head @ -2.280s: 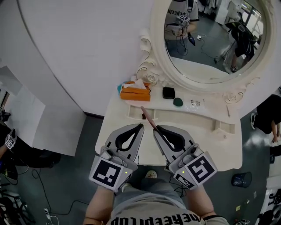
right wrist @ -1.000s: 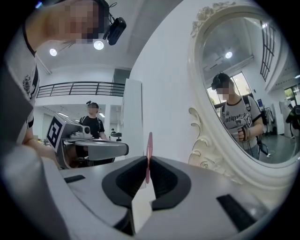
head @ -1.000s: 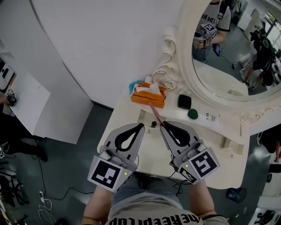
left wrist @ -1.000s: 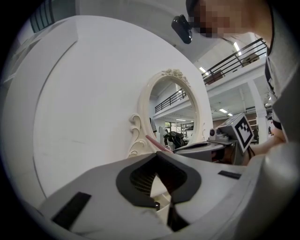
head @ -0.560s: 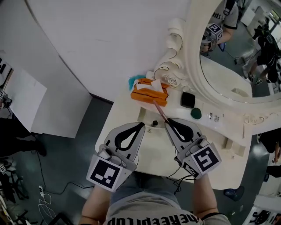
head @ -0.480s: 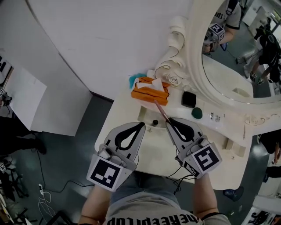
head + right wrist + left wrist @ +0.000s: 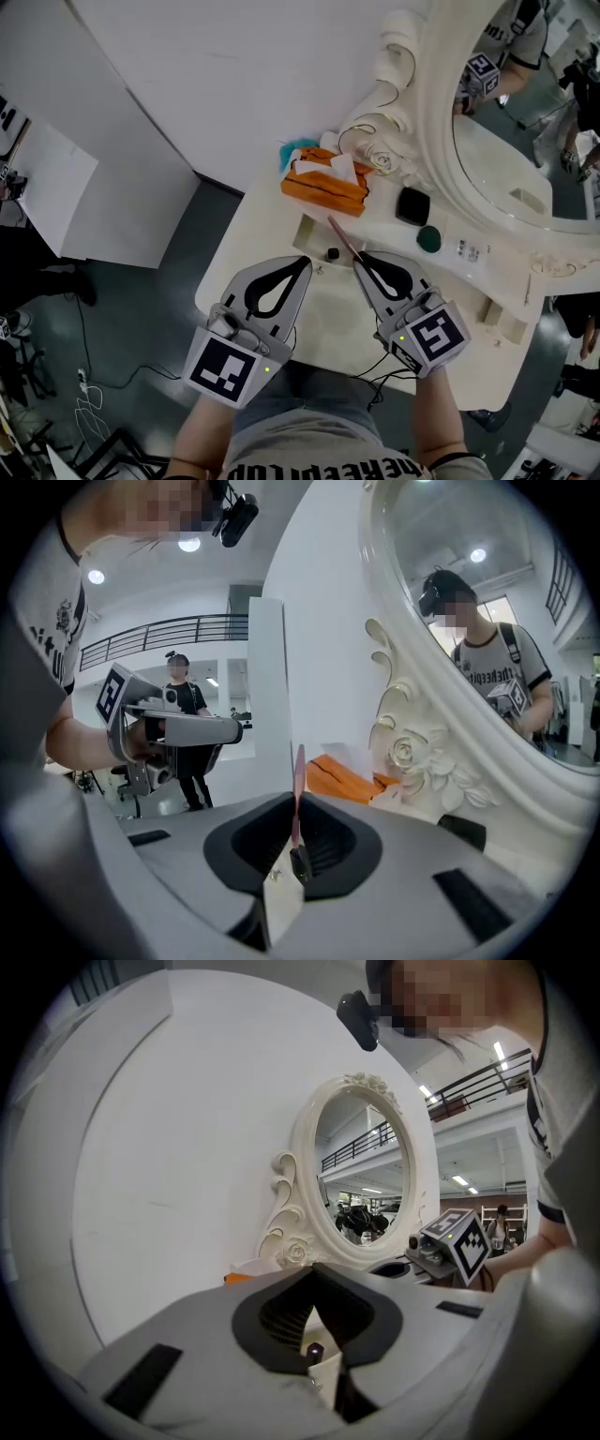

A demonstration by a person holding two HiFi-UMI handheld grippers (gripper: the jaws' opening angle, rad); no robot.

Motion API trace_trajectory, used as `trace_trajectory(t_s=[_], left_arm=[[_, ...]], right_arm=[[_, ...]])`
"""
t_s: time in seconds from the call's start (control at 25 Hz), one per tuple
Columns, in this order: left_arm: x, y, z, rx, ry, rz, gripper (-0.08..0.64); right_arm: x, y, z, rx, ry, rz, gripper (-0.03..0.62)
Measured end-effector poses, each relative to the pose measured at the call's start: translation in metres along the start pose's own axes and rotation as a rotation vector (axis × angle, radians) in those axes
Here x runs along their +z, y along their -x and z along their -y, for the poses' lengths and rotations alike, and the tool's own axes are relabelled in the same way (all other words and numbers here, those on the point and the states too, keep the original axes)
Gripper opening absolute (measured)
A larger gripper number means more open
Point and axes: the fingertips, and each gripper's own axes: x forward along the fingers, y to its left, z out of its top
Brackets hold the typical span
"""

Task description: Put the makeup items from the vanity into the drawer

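Here, right tool [image 7: 360,258] pinching pink pencil [image 7: 341,237] jutting forward, left tool [image 7: 304,262] pressed together.

There are two grippers, a left gripper [image 7: 298,266] and a right gripper [image 7: 362,261]. There is one pink pencil [image 7: 342,239], one orange tissue box [image 7: 323,187], one black square case [image 7: 412,204], one round green item [image 7: 429,238], one mirror [image 7: 534,141], one vanity [image 7: 251,255] and one drawer [image 7: 302,229].

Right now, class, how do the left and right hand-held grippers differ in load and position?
The right hand-held gripper is clamped on a thin pink stick; the left hand-held gripper holds nothing. The left sits toward the left edge of the vanity; the right is nearer its middle. Both have jaws together and point toward the mirror.
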Motion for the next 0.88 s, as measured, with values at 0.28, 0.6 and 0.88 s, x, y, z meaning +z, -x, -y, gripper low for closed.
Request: trace_trajectory(t_s=[0.28,0.6,0.88], left_arm=[[-0.01,-0.005,0.0,0.024,0.019,-0.017,0.02],[-0.016,-0.007,-0.002,0.049,0.032,-0.028,0.02],[-0.02,-0.006,-0.006,0.065,0.042,-0.031,0.02]], right_arm=[[-0.019,-0.01,0.004,0.047,0.006,-0.042,0.041],[-0.041,-0.023,0.009,0.092,0.018,-0.11,0.041],[-0.06,-0.034,0.015,0.1,0.034,-0.173,0.041]])
